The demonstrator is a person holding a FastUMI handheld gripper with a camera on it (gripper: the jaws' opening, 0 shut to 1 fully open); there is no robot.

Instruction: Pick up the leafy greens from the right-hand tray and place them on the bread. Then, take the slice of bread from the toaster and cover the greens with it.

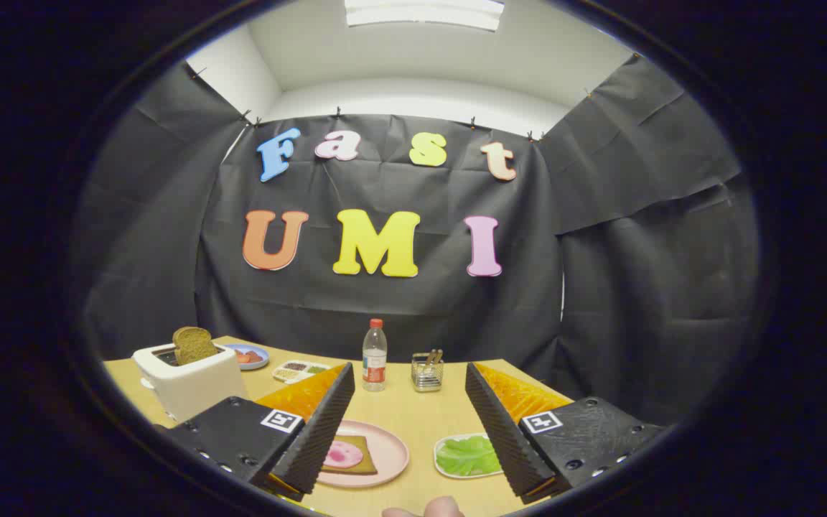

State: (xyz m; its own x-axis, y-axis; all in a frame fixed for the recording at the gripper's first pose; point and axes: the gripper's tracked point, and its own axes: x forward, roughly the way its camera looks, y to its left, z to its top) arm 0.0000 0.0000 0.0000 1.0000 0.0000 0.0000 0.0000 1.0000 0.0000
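Note:
My gripper (409, 384) hangs open above the wooden table (413, 409), its two fingers spread wide with nothing between them. Below and between the fingers lies a pink plate (390, 454) holding a slice of brown bread (356, 454) with a pink round of ham (342, 454) on top. By the right finger sits a white tray (449, 470) of leafy greens (467, 456), partly hidden by that finger. Beyond the left finger stands a white toaster (191, 382) with a brown bread slice (194, 345) sticking up from its slot.
A water bottle (375, 357) with a red cap and a wire holder (427, 372) stand at the back middle. A blue plate (250, 355) and a small compartment dish (300, 370) lie behind the toaster. A person's fingertips (428, 509) show at the near edge.

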